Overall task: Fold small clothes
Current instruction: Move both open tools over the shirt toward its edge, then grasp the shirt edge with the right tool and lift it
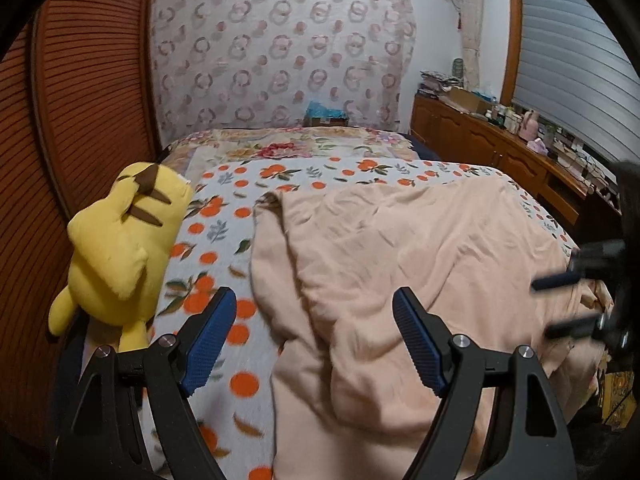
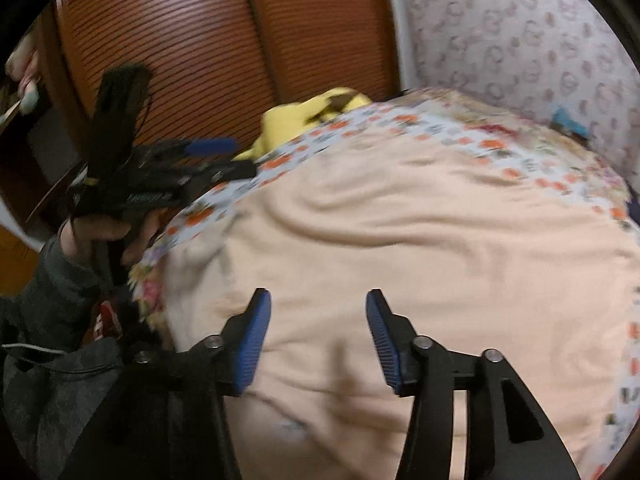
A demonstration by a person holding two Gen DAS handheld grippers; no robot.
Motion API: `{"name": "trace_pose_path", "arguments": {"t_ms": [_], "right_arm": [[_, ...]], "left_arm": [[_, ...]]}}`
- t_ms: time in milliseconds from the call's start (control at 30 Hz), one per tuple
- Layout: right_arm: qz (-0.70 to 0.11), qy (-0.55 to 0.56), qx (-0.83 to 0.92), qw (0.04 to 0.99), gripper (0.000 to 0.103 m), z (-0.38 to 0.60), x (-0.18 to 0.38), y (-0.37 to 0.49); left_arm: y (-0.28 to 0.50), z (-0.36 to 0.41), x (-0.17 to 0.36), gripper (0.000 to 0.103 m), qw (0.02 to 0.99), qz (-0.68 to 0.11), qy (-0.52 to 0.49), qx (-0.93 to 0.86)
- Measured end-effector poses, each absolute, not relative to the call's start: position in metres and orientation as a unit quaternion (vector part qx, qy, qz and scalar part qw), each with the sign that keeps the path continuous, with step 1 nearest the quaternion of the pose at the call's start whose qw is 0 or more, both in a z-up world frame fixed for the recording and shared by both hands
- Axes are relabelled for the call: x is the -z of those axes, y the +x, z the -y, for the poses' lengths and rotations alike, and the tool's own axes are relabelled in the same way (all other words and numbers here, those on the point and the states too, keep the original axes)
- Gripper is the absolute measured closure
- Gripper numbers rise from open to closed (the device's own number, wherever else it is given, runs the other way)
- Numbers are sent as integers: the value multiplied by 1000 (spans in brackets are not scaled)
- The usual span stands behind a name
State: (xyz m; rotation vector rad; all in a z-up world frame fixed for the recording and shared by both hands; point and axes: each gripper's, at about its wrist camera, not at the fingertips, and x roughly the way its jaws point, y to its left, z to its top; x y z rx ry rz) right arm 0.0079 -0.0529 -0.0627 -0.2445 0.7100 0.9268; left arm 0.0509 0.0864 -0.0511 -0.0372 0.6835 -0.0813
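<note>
A pale peach garment [image 1: 400,264] lies spread and wrinkled on the bed, with one side folded over into a long ridge. It also fills the right wrist view [image 2: 400,248]. My left gripper [image 1: 316,304] is open and empty, held just above the garment's near left edge. My right gripper [image 2: 318,304] is open and empty above the garment's near part. The right gripper also shows blurred at the right edge of the left wrist view [image 1: 560,304]. The left gripper shows blurred in the right wrist view [image 2: 208,160], held in a hand.
The bed has a white cover with orange fruit print [image 1: 240,216]. A yellow plush toy [image 1: 124,248] lies at the bed's left edge against a brown slatted wardrobe [image 1: 80,120]. A wooden dresser with clutter [image 1: 500,144] stands on the right. A patterned curtain [image 1: 280,48] hangs behind.
</note>
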Motion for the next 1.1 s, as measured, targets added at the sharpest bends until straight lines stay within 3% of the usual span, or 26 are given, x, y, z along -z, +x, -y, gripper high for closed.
{"name": "trace_pose_path", "arguments": {"t_ms": [367, 733, 1100], "right_arm": [[-317, -139, -260, 901, 33, 160, 36, 102], [-400, -57, -187, 895, 32, 180, 83, 216], [-386, -50, -210, 897, 35, 173, 95, 234]], "left_arm": [[129, -82, 48, 22, 935, -352, 14, 49], [204, -101, 69, 22, 909, -414, 17, 48], [238, -123, 99, 22, 890, -454, -11, 42]]}}
